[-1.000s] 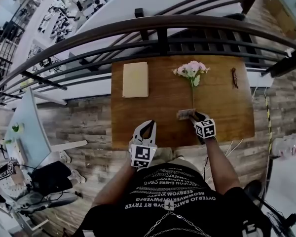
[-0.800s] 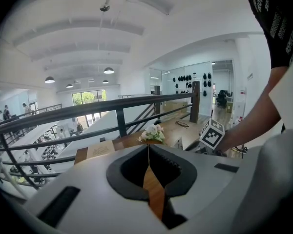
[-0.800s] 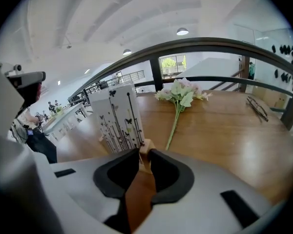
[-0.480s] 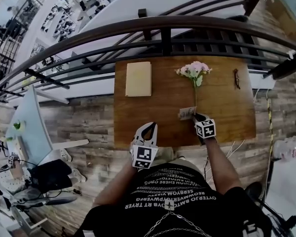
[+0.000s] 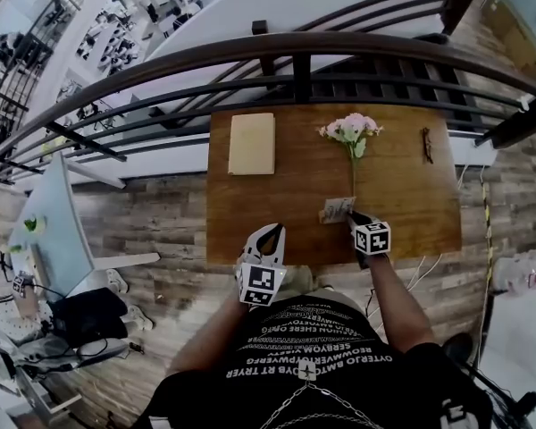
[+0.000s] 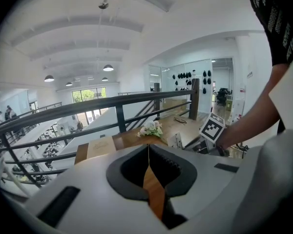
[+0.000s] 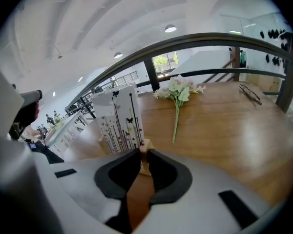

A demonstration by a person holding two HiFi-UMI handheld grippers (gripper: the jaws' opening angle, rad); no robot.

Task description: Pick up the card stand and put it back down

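Observation:
The card stand (image 5: 337, 209) is a white card with black stems and butterflies (image 7: 119, 118) in a small wooden base (image 7: 142, 156), near the table's front edge. My right gripper (image 5: 354, 221) reaches it from the right. Its jaws (image 7: 140, 152) are closing, with the wooden base pinched between the pads. My left gripper (image 5: 270, 234) hovers at the front edge, left of the stand. It is shut with nothing in it (image 6: 148, 147).
On the wooden table (image 5: 411, 204) lie a pink flower sprig (image 5: 350, 129) behind the stand, a beige book (image 5: 251, 143) at the back left and eyeglasses (image 5: 425, 141) at the back right. A dark railing (image 5: 295, 47) runs along the far side.
The right gripper has crept closer onto the card stand, and the card now leans a little. The left gripper has stayed put.

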